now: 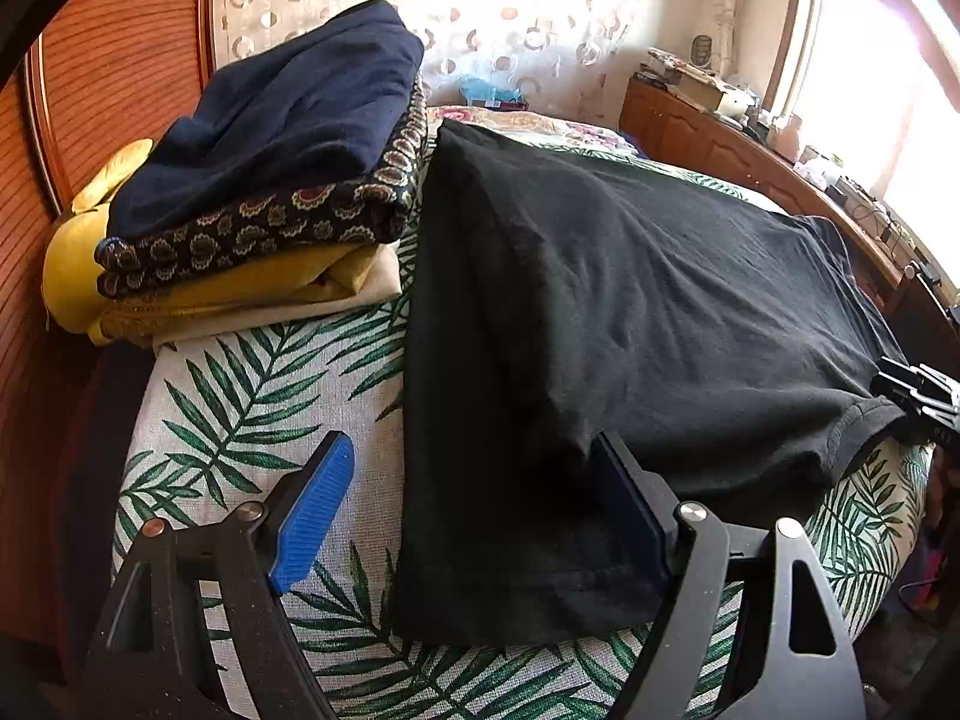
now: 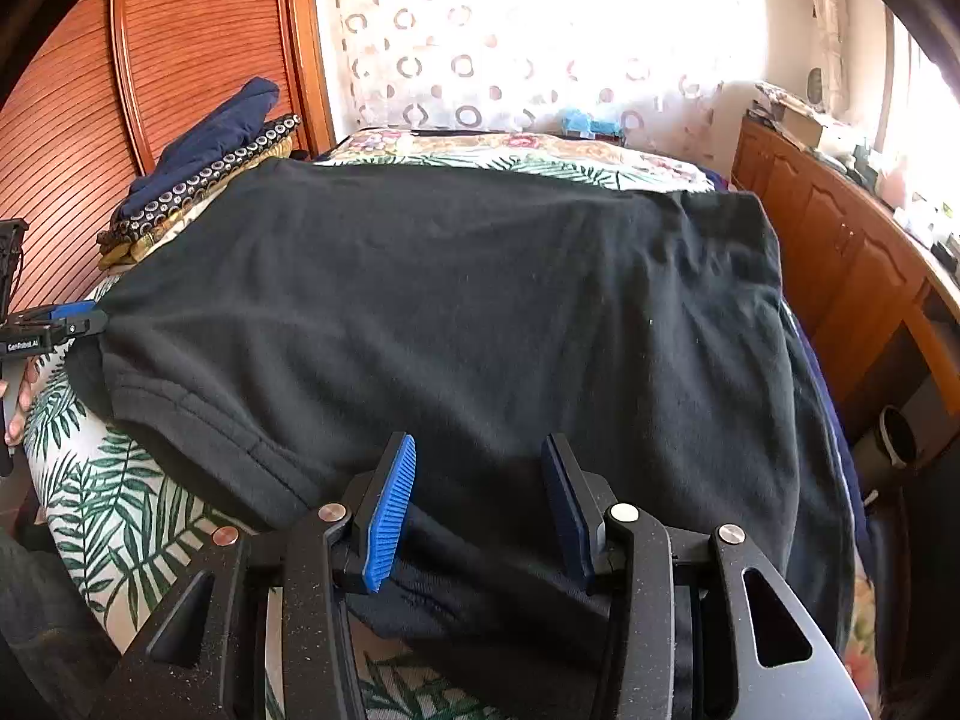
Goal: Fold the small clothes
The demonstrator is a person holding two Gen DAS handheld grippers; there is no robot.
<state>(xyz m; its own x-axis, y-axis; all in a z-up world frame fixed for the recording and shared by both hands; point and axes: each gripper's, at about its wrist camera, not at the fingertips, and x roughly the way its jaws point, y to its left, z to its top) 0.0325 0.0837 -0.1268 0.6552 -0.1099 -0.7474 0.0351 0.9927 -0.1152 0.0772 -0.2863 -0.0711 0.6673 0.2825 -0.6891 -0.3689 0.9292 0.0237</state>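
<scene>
A black T-shirt [image 1: 630, 276] lies spread flat on a bed with a palm-leaf sheet [image 1: 252, 408]. My left gripper [image 1: 474, 441] is open wide over the shirt's near left edge, with one blue pad above the sheet and the other over the black cloth. In the right wrist view the same T-shirt [image 2: 480, 276] fills the bed. My right gripper [image 2: 480, 441] stands part open at its near hem, with cloth lying between the jaws and the pads apart from it. Each gripper shows in the other view: the right gripper [image 1: 900, 396] by a sleeve, the left gripper [image 2: 84, 318] at the far corner.
A pile of folded clothes [image 1: 270, 180], navy on top with patterned and yellow pieces below, sits at the bed's far left against a slatted wooden door [image 1: 120, 60]. A wooden cabinet [image 2: 828, 240] with clutter runs along the right. A person's hand [image 2: 18, 402] shows at the left edge.
</scene>
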